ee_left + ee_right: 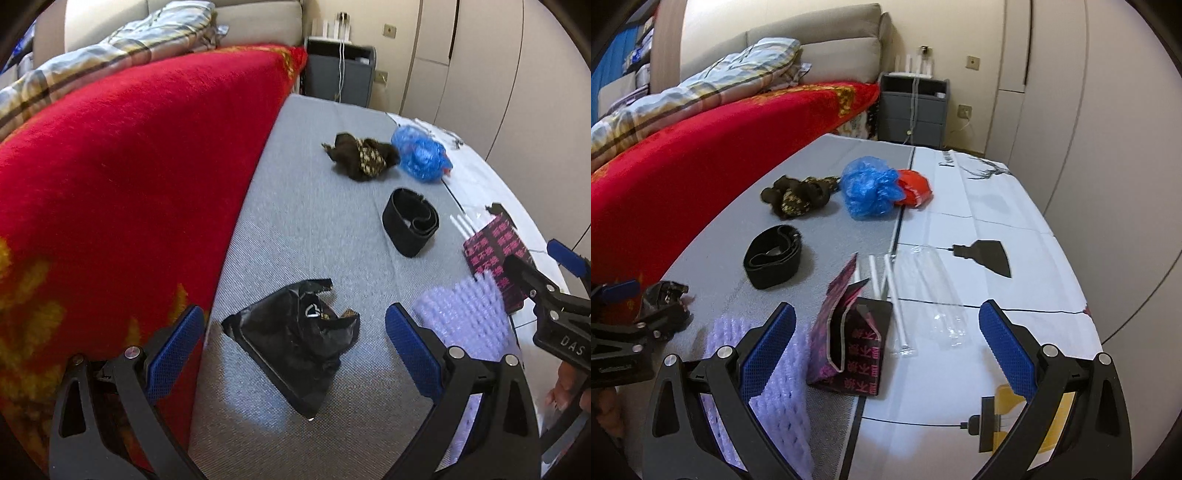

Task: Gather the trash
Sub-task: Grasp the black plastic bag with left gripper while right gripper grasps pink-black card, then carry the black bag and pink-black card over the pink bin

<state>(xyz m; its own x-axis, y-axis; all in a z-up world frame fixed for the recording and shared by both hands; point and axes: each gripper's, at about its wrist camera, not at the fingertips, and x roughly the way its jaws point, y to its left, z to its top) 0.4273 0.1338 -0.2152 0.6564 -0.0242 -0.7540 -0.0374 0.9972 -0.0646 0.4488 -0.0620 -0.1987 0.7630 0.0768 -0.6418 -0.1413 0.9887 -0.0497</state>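
Observation:
My left gripper (295, 343) is open and empty, its jaws on either side of a crumpled black plastic bag (299, 347) lying on the grey mat (295, 206). My right gripper (886, 339) is open and empty, just above an open black-and-pink paper box (849, 343), also in the left wrist view (495, 258). A purple bubble-wrap sheet (768, 387) lies beside the box. A blue plastic bag (868, 186), a red wrapper (916, 186), a clear plastic sleeve with white sticks (923, 295), a black band (774, 256) and a brown patterned cloth (798, 197) lie farther out.
A bed with a red blanket (122, 192) runs along the mat's left side. A white printed sheet (1015, 229) covers the right half of the surface. A grey nightstand (912, 110) and beige wardrobe doors (1089, 110) stand beyond.

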